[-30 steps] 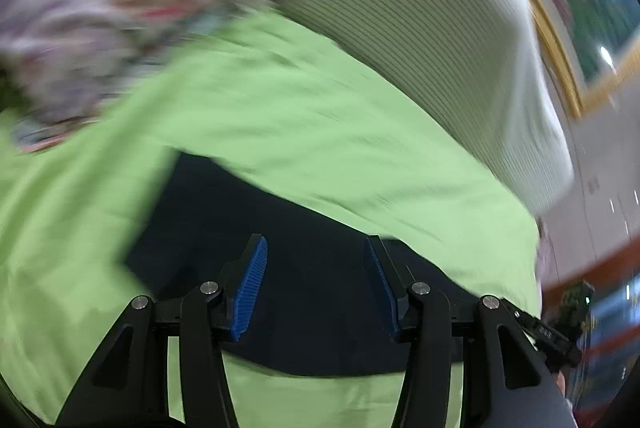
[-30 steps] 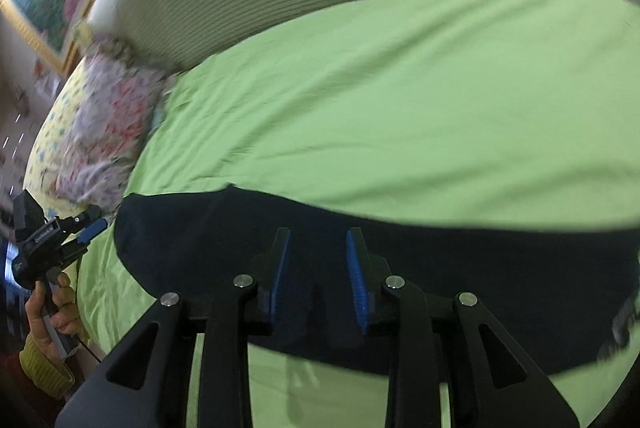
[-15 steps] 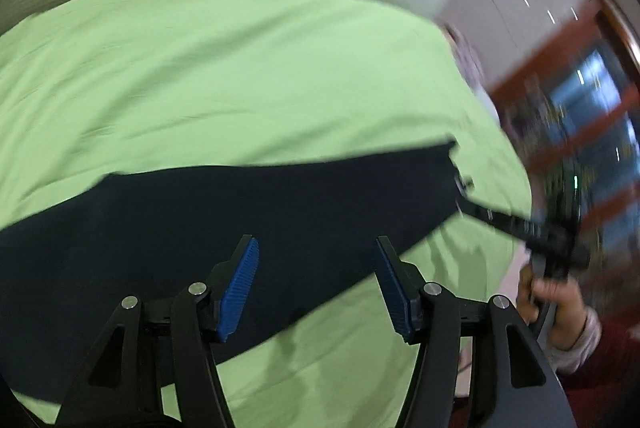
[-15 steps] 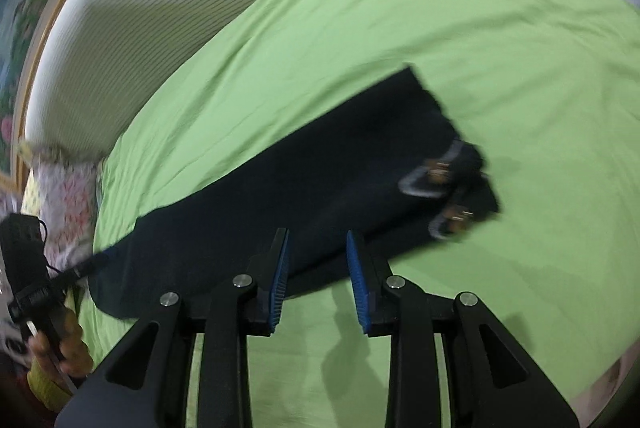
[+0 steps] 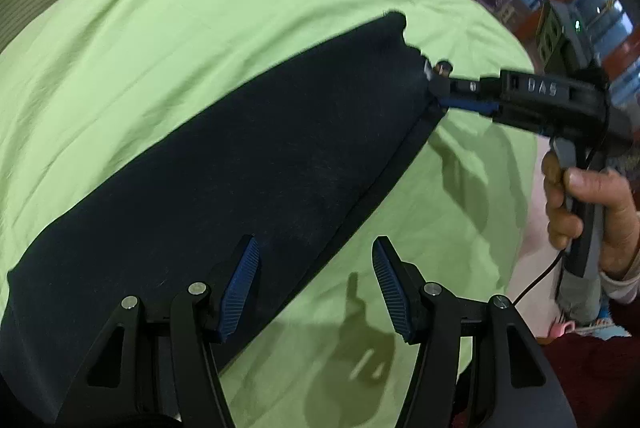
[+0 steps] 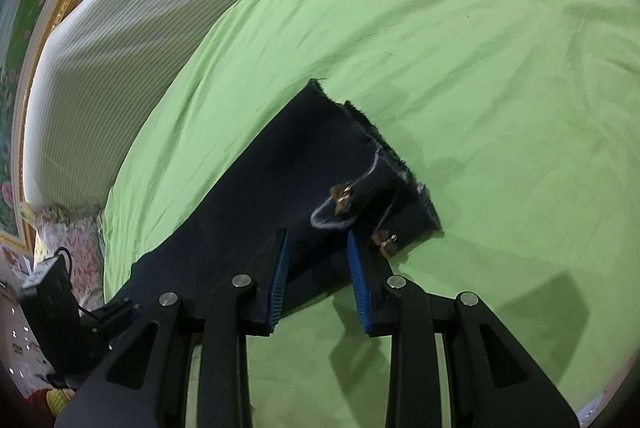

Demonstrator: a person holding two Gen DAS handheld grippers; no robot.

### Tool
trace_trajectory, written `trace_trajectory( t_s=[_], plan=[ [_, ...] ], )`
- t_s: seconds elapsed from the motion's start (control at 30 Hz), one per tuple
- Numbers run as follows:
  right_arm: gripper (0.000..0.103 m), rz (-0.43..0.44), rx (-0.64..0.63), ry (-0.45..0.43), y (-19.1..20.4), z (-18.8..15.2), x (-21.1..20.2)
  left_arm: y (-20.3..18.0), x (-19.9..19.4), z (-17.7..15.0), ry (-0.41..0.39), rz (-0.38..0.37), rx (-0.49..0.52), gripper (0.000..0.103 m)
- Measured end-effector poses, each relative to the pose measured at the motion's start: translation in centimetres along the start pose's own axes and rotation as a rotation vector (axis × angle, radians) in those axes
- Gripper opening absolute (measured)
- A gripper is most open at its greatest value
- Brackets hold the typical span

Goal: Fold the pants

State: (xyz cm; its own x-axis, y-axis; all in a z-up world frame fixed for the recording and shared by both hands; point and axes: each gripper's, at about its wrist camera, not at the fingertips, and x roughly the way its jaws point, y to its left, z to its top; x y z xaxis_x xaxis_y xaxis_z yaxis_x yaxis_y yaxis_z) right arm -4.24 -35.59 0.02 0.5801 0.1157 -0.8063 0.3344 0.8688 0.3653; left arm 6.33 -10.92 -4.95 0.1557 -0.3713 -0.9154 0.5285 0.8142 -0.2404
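Green bedsheet carries the dark pants, laid long and flat for folding. Left gripper hovers half open, empty, over their near edge; right gripper narrowly parted, gripping nothing, near the waistband.

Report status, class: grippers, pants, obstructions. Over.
Left gripper open, empty, over pants edge. Right gripper open, over drawstring end. Pants flat on green sheet, nothing blocking.
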Motion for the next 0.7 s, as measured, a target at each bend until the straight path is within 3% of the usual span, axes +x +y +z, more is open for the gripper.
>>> trace_trajectory(
  t_s=[0.13,0.37,0.47,0.6,0.67,0.7],
  plan=[
    [0.031,0.018,0.031,0.000,-1.4,0.7,-0.3,-0.4,1.3,0.4,0.037,0.005,0.037,0.059],
    [0.031,0.035,0.059,0.004,-1.0,0.4,0.4,0.2,2.7,0.6,0.084,0.038,0.082,0.046],
    [0.031,0.036,0.063,0.006,-1.5,0.8,0.5,0.6,3.2,0.5,0.104,0.057,0.101,0.037],
    [0.030,0.024,0.038,0.002,-1.5,1.0,0.5,1.3,2.9,0.5,0.092,0.034,0.094,0.014],
    [0.014,0.026,0.025,-0.013,-1.3,1.0,0.2,1.3,2.4,0.6,0.082,0.004,0.098,0.008],
    [0.012,0.026,0.023,-0.018,-1.3,1.0,0.1,1.1,2.2,0.6,0.078,0.000,0.106,0.006]
  ],
)
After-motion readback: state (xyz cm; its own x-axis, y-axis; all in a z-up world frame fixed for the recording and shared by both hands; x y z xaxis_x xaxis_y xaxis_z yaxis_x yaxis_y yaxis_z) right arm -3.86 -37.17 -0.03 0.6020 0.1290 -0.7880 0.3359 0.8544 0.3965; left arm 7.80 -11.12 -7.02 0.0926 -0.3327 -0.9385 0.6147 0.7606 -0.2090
